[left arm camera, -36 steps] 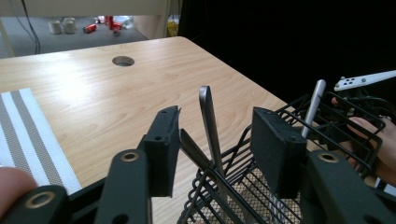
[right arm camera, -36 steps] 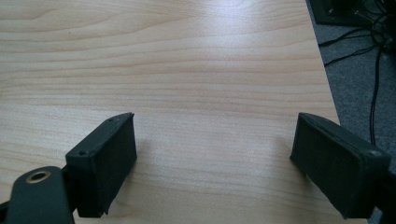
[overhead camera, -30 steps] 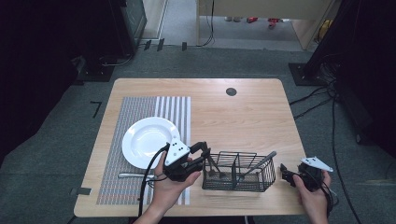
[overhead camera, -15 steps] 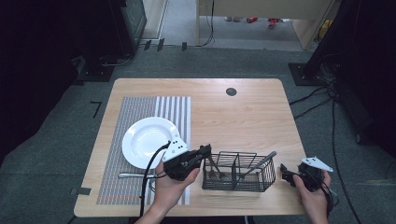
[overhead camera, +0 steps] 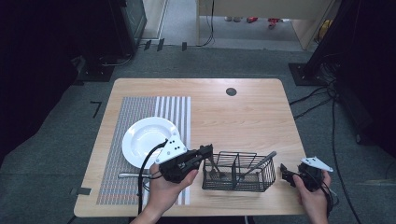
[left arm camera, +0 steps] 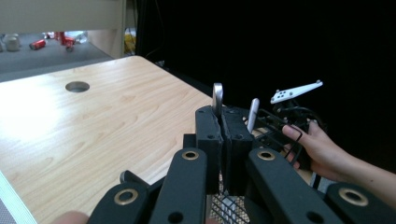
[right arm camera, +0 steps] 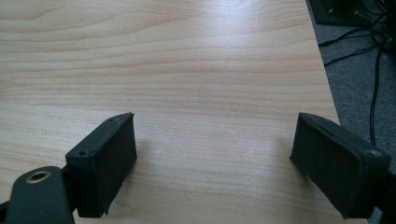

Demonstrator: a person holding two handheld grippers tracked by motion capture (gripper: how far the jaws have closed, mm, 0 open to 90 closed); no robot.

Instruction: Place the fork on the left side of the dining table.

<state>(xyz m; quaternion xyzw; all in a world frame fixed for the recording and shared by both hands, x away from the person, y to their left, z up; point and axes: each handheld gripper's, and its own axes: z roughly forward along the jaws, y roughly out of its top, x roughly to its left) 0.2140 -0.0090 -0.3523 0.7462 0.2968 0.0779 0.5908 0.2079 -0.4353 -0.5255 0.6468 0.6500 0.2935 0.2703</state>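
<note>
A black wire cutlery basket (overhead camera: 238,171) stands near the table's front edge. My left gripper (overhead camera: 206,151) (left arm camera: 223,116) hangs over the basket's left end, shut on the handle of a silver fork (overhead camera: 214,168) (left arm camera: 217,97), which stands upright between the pads. A second silver utensil (overhead camera: 262,162) (left arm camera: 252,113) leans in the right part of the basket. To the right of the basket, my right gripper (overhead camera: 286,174) (right arm camera: 215,154) is held open just above bare wood, with nothing between its pads.
A white plate (overhead camera: 145,140) sits on a striped placemat (overhead camera: 140,107) to the left, with another utensil (overhead camera: 128,175) lying on the mat below it. The table (overhead camera: 233,116) has a round cable hole (overhead camera: 231,91) at the back. Dark floor and cables surround the table.
My left gripper's jaws have shut on the fork's handle and the hand has risen a little over the basket. The right hand has stayed where it was.
</note>
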